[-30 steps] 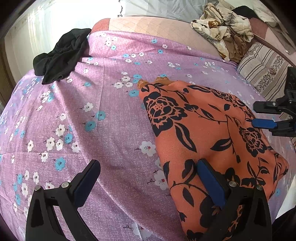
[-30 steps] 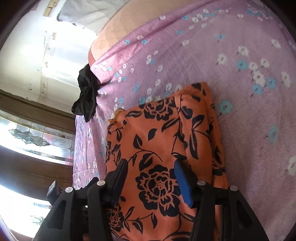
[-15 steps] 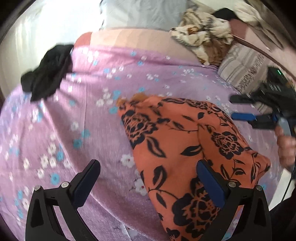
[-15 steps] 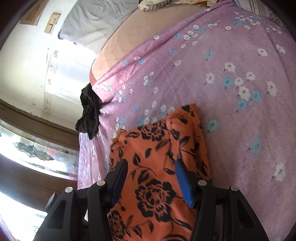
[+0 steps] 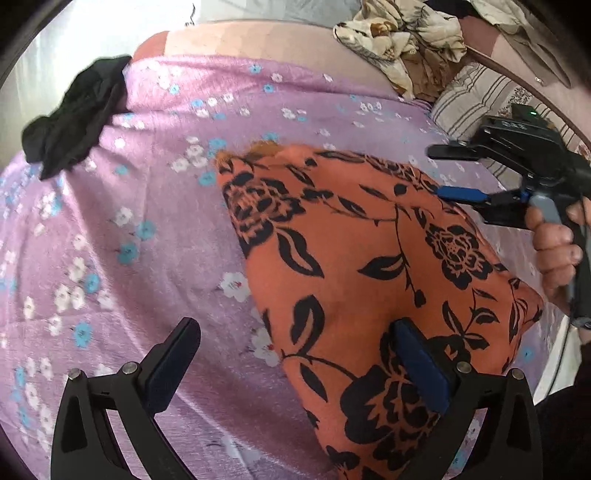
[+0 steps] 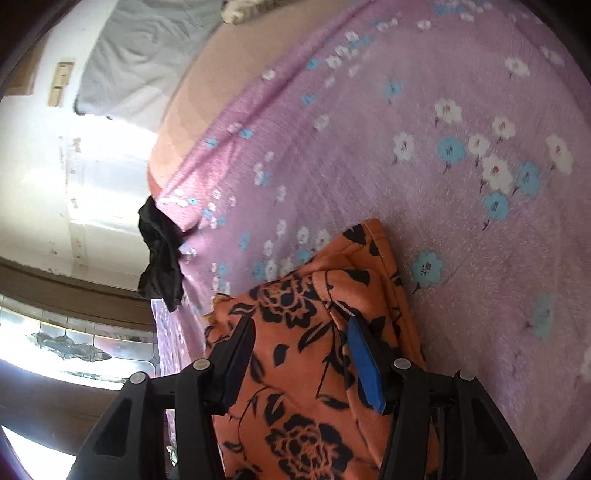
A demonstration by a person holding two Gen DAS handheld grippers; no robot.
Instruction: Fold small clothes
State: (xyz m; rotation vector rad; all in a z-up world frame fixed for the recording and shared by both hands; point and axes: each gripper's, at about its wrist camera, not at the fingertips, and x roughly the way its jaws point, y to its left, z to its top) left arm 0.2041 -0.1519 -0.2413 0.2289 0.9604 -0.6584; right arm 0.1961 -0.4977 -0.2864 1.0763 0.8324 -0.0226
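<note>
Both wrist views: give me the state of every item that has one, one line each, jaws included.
Orange floral garment: folded, lying flat on the bedspread.
Black garment: crumpled at the bedspread's far edge, unfolded.
Purple bedspread: spread out, a few creases.
Patterned clothes pile: heaped, unfolded.
Left gripper: jaws open wide, holding nothing.
Right gripper: jaws open over the garment, gripping nothing.

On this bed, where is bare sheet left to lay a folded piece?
Free: the purple sheet between the black garment and the orange garment, and, in the right wrist view, the wide stretch beyond it. Crowded: the far corner, with the clothes pile and striped pillow.
</note>
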